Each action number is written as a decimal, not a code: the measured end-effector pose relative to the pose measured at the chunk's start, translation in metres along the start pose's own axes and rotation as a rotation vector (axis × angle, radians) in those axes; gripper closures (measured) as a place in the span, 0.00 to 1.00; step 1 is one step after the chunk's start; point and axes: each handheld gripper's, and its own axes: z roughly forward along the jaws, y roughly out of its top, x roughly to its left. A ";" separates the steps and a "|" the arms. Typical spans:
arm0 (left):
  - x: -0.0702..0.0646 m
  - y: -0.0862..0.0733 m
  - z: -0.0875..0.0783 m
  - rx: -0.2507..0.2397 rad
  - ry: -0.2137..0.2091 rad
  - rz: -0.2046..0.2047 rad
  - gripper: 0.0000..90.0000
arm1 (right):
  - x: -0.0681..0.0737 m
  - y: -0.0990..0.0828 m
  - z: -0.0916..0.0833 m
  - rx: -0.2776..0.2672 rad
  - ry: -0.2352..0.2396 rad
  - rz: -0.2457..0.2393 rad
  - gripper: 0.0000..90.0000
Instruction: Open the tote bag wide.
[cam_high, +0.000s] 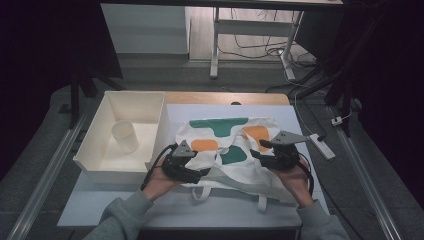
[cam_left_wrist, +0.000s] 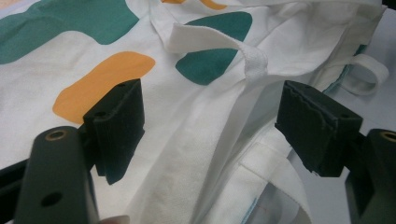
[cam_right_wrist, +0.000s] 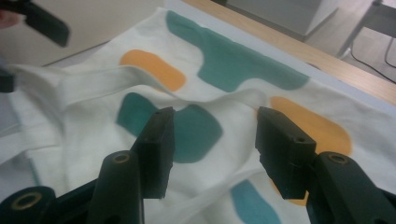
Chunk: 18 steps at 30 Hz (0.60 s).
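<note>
The tote bag (cam_high: 227, 150) lies crumpled on the white mat (cam_high: 100, 200), just right of the white tray (cam_high: 95, 165) holding a cup (cam_high: 125, 136); your left gripper (cam_left_wrist: 210, 121) stands wide over its folds, gripping nothing; your right gripper (cam_right_wrist: 215, 140) hovers above the print, jaws parted and empty.

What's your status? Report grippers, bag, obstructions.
Left gripper open over tote bag folds. Right gripper open above bag, nothing gripped. White bin with cup alongside, apart.
</note>
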 end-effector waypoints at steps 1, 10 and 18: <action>0.000 0.000 0.000 0.000 0.000 0.000 0.26 | 0.004 -0.001 0.000 -0.004 0.012 -0.003 0.54; -0.001 0.000 0.000 -0.001 -0.001 0.003 0.26 | 0.046 -0.012 -0.011 -0.013 0.094 -0.066 0.54; -0.001 0.000 0.001 0.004 -0.001 0.007 0.26 | 0.083 -0.023 -0.011 0.023 0.227 -0.112 0.54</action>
